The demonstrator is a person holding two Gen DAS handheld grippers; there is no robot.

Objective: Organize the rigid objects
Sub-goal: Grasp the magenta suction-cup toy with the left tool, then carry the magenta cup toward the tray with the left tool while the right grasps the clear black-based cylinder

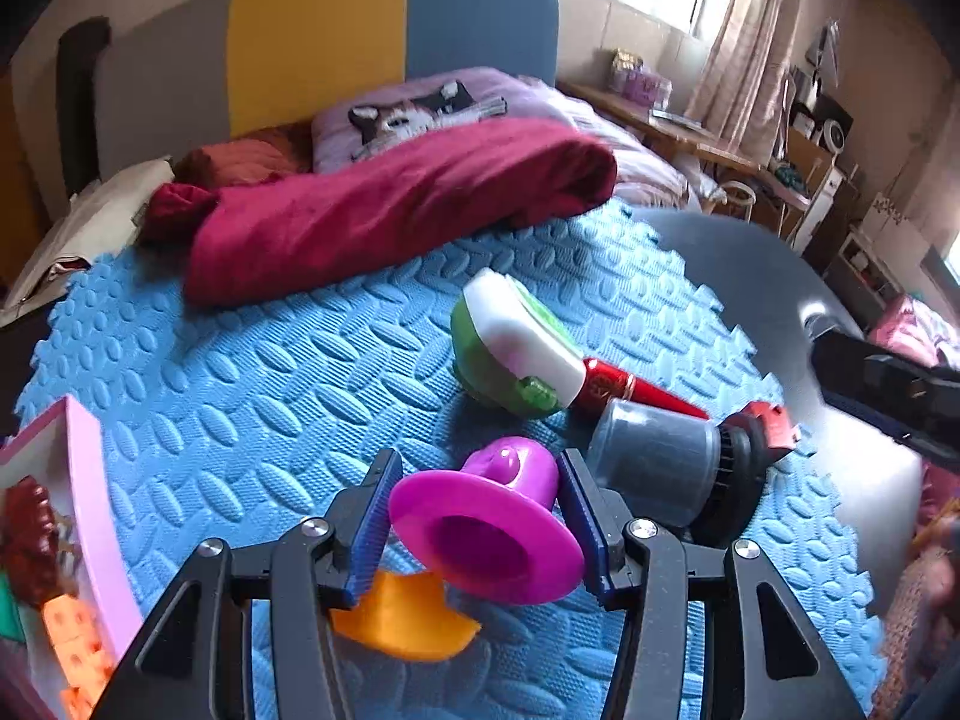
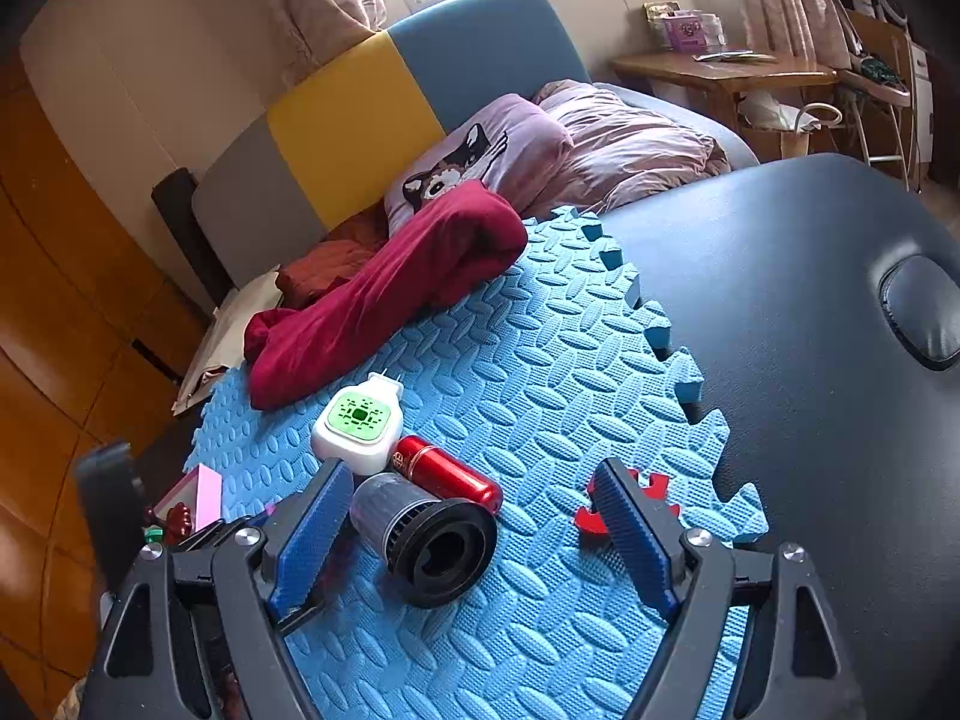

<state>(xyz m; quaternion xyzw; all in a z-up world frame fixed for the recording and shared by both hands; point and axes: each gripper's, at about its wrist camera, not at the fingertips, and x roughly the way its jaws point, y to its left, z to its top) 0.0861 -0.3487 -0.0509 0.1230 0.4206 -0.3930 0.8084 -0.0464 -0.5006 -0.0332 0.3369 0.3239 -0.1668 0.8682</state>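
Blue foam mat: my landmark; it covers the dark worktop and every loose thing lies on it.
Red blanket: bunched along the mat's far edge, soft, no part of my sorting.
Pink box: at the mat's left edge, open, with small toys already inside; I judge it the likely home for the rigid pieces.
Plug-in unit: white and green, near the mat's middle, touching the red tube.
Filter cup: grey body with a black ribbed collar, on its side toward the mat's near edge, between my right jaws but untouched.
Purple funnel toy: toward the mat's near-left part, on its side with the flared rim facing me; hard, glossy, light plastic, I judge, so likely slippery.
Hold: across the narrow neck behind the flare, where the rim stops it sliding out.
Orange piece: just beside the funnel, partly under my left jaw.
Left tongs: narrowed around the funnel, pads at its sides; a firm clamp I cannot confirm.
Right tongs: wide, holding nothing.
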